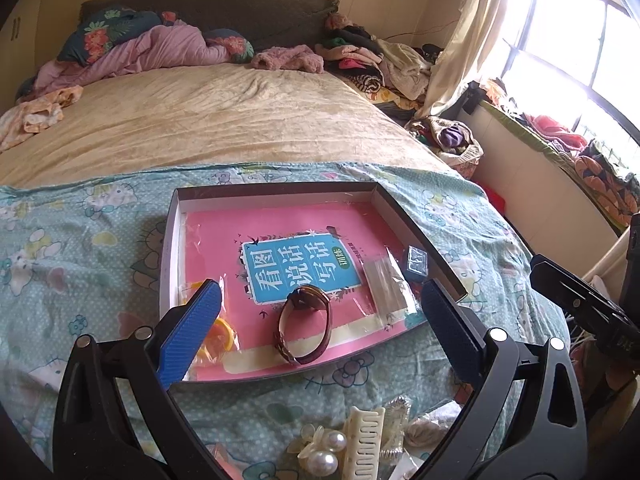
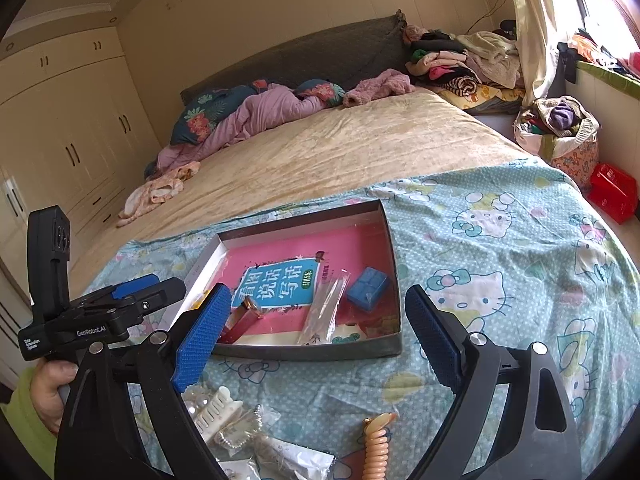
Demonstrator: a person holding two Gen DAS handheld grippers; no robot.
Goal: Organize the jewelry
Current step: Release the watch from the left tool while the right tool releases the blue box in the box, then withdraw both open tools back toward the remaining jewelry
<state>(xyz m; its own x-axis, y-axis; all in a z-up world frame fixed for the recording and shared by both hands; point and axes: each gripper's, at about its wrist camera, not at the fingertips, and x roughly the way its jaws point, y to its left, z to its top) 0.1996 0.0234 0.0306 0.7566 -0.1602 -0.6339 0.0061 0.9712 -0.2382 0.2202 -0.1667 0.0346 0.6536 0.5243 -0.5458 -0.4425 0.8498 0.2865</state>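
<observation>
A shallow box tray (image 1: 384, 196) lies on the Hello Kitty sheet, lined with a pink book. In it are a brown bangle (image 1: 306, 328), a clear plastic bag (image 1: 390, 284), a small blue box (image 1: 416, 266) and a yellow ring (image 1: 222, 336) in plastic. My left gripper (image 1: 320, 292) hovers above the tray's near edge, open and holding nothing. My right gripper (image 2: 318, 294) is open too, above the tray (image 2: 394, 280), where the bangle (image 2: 242, 320), bag (image 2: 326, 308) and blue box (image 2: 368, 288) show. Loose pieces lie nearer: pearl clip (image 1: 324, 452), cream claw clip (image 2: 218, 410), peach spiral tie (image 2: 376, 448).
The tray sits on a bed with a beige cover (image 1: 208, 120); bedding and pillows (image 1: 140, 48) are heaped at the head. Clothes piles (image 2: 464, 60) and a full bag (image 2: 560, 132) stand by the window side. A red crate (image 2: 612, 192) is on the floor. Wardrobes (image 2: 60, 128) line the left wall.
</observation>
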